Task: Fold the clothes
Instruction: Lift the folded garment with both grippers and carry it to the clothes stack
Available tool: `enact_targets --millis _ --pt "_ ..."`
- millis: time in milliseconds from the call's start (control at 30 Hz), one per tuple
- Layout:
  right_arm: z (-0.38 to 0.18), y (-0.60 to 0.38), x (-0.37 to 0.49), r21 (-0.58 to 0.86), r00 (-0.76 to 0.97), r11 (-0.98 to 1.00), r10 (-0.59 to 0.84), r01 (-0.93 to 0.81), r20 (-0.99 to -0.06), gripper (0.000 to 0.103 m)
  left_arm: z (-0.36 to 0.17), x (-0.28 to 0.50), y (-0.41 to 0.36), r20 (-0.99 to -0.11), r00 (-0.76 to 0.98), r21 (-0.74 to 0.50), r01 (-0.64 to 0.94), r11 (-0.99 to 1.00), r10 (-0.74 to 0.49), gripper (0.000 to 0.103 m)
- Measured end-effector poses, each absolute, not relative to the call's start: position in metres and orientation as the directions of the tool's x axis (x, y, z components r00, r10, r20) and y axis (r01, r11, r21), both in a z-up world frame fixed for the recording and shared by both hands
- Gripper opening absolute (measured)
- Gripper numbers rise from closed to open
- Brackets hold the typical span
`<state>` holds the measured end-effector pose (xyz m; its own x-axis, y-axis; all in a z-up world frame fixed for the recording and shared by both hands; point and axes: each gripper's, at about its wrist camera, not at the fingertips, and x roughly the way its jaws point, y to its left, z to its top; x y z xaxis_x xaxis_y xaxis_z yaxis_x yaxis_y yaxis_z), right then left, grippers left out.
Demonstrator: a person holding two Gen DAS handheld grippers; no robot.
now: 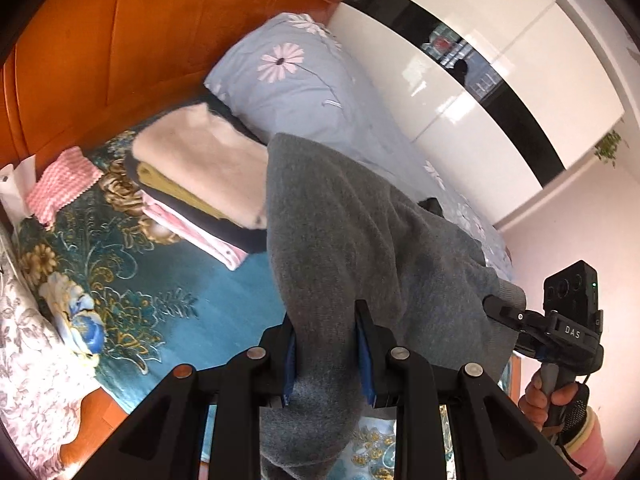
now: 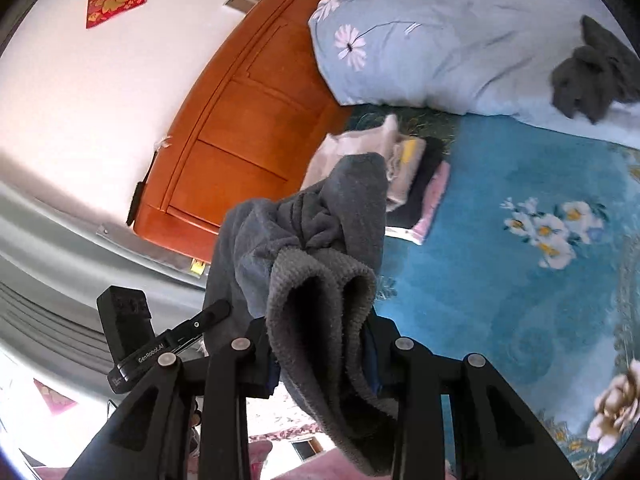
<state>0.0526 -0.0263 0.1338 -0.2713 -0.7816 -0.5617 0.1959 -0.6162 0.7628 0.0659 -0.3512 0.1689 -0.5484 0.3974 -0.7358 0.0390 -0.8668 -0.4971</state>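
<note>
headboard orange wood | pillow blue floral | wardrobe white

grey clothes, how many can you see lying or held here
2. One grey garment hangs between the two claws, left claw and right claw each shut on it. Another grey piece lies crumpled on the blue duvet. The folded stack may hide more.

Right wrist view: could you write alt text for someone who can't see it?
The right gripper clamps a grey knit garment above a blue floral bedspread. Behind it sit a stack of folded clothes, a flowered pillow and a wooden headboard.
</note>
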Motion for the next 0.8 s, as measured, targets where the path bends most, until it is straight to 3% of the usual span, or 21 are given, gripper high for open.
enact_targets --millis 433,800 --pt "0.149 -0.106 -0.040 0.696 -0.291 -0.686 -0.724 0.212 -0.625 0.034 0.159 -0.066 -0.419 -0.723 -0.479 -0.544 -0.052 -0.838 0.499 0.027" --pt "0.111 -0.197 -0.124 0.736 -0.345 -0.674 -0.679 -0.056 -0.648 0.034 0.119 -0.198 -0.521 -0.768 -0.283 -0.558 -0.145 -0.817 0.575 0.027"
